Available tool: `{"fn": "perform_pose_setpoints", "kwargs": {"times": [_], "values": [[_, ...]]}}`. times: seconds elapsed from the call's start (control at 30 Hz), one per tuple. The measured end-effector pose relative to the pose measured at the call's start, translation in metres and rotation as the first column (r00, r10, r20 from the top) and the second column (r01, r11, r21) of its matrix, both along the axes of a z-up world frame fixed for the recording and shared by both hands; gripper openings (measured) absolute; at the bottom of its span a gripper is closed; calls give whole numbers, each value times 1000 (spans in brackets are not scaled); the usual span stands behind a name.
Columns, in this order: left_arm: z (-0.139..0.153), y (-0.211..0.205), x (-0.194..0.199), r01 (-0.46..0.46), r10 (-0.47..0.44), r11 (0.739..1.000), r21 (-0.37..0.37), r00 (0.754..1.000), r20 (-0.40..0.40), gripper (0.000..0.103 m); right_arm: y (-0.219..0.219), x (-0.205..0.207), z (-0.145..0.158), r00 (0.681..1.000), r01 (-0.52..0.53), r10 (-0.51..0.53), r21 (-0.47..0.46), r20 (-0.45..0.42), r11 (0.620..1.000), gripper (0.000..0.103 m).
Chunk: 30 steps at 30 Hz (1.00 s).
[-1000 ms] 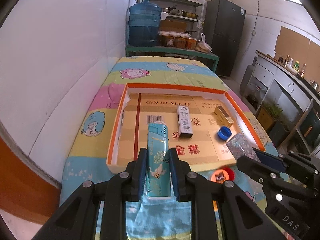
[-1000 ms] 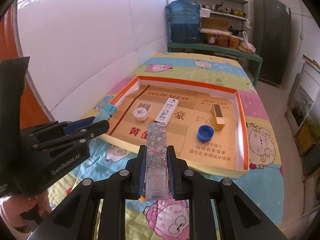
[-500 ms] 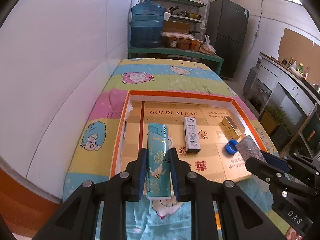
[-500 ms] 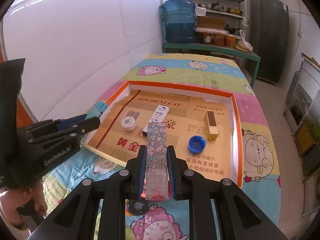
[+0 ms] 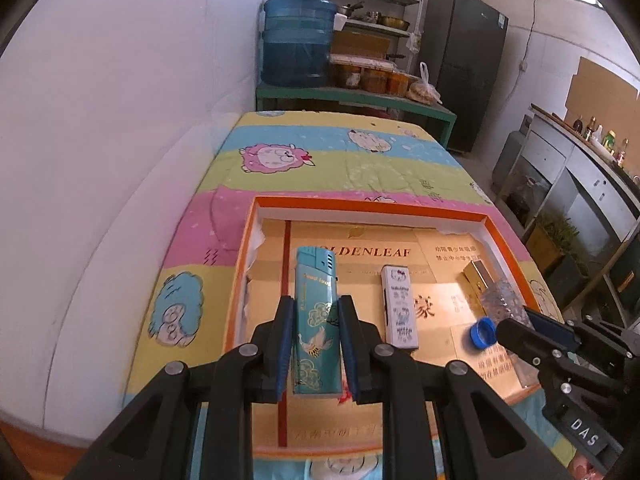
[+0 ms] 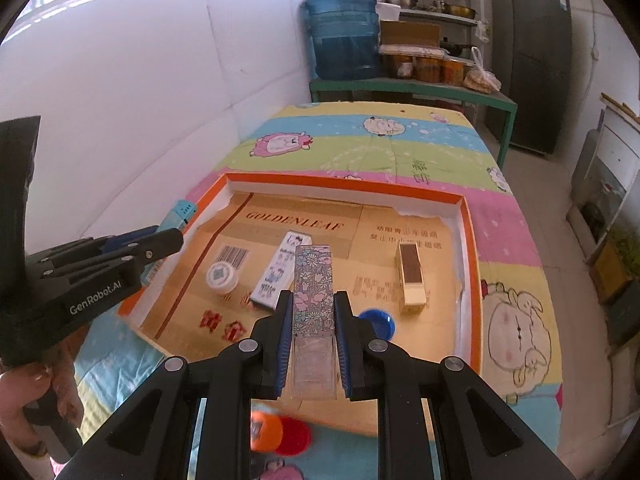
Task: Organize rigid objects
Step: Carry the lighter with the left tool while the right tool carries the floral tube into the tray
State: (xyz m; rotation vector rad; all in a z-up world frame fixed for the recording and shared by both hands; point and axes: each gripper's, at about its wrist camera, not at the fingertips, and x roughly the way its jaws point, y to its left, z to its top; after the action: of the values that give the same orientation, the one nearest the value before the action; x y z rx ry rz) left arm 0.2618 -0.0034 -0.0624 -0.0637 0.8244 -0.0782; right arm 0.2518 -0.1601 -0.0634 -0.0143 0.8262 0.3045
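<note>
The left gripper [image 5: 315, 344] is clenched on a teal lighter [image 5: 316, 320] printed with gold clouds and a white crane, its ribbed cap pointing away over the tray [image 5: 372, 208]. The right gripper [image 6: 311, 344] grips a floral lighter [image 6: 313, 292] with pink and blue blossoms above a clear base. Both hang above the near part of the orange-rimmed tray on the cartoon cloth [image 6: 360, 140]. Lying in the tray are a white cartoon lighter [image 6: 280, 268], a gold lighter [image 6: 411, 278], a blue cap [image 6: 378, 320] and a white cap [image 6: 221, 276], all apart.
</note>
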Motion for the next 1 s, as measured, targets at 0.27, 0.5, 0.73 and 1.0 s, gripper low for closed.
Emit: {"fn": "perform_pose_setpoints", "kwargs": {"times": [0.27,0.5,0.73,1.0], "values": [[-11,-14,34,16,-16,1000,-1,999,-48,22,0,33,-8,1000,7,-7,-15,-24,1000,20],[-21,-21,55,25,-25,1000,4,996,-85,22,-3,53,-20,998,26,-28,-21,-56,999,20],[-36,-22,73,23,-22,1000,2,991,-134,22,1,64,-27,997,26,-28,-36,-72,999,20],[-48,-20,86,26,-28,1000,-13,986,-166,22,5,79,-36,995,27,-31,-45,-99,999,20]]}}
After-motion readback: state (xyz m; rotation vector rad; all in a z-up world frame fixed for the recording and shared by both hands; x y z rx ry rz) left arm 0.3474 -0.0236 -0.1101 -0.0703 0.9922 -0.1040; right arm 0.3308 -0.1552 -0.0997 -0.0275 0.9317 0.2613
